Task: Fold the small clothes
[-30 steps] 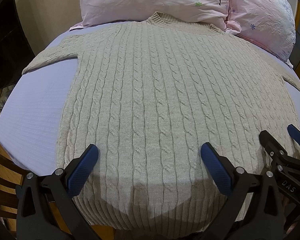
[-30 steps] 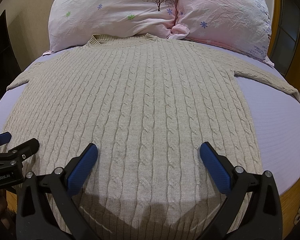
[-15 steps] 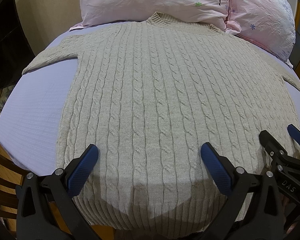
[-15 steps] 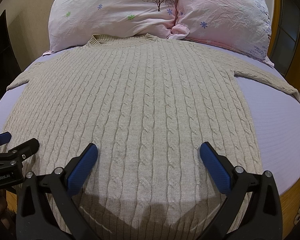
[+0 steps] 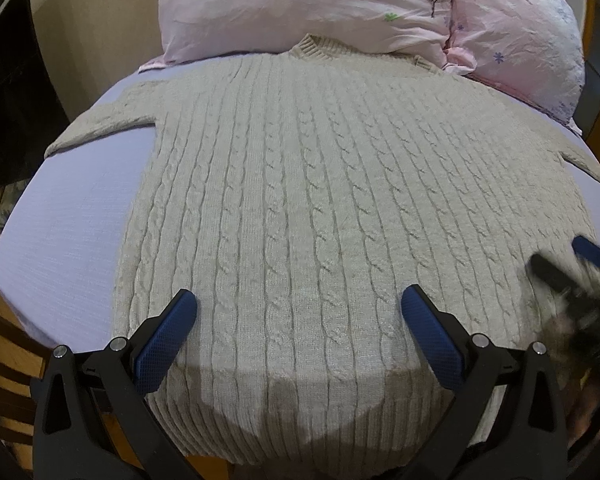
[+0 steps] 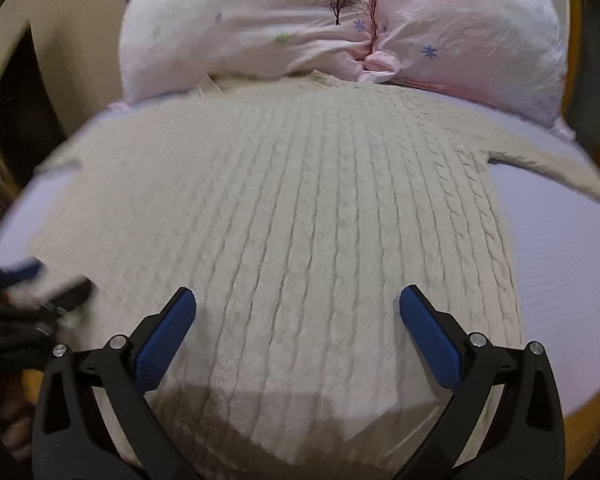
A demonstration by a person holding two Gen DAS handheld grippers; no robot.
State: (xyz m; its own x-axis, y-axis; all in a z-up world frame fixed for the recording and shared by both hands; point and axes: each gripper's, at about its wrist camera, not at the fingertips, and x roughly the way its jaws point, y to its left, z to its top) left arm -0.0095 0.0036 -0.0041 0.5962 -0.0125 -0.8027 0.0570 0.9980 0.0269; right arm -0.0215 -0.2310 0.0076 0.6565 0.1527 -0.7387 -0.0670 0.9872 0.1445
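A beige cable-knit sweater lies flat on a lilac sheet, collar toward the pillows, sleeves spread to both sides. It also fills the right wrist view. My left gripper is open and empty, hovering over the hem at the sweater's left half. My right gripper is open and empty over the hem at the right half. The right gripper shows blurred at the left wrist view's right edge. The left gripper shows blurred at the right wrist view's left edge.
Two pink flowered pillows lie at the head of the bed behind the collar. The wooden bed frame edges the mattress near the hem. A dark piece of furniture stands to the left.
Both grippers, still before, have begun to move. The right wrist view is now motion-blurred and shifted forward and left over the sweater. The jaws stay open.
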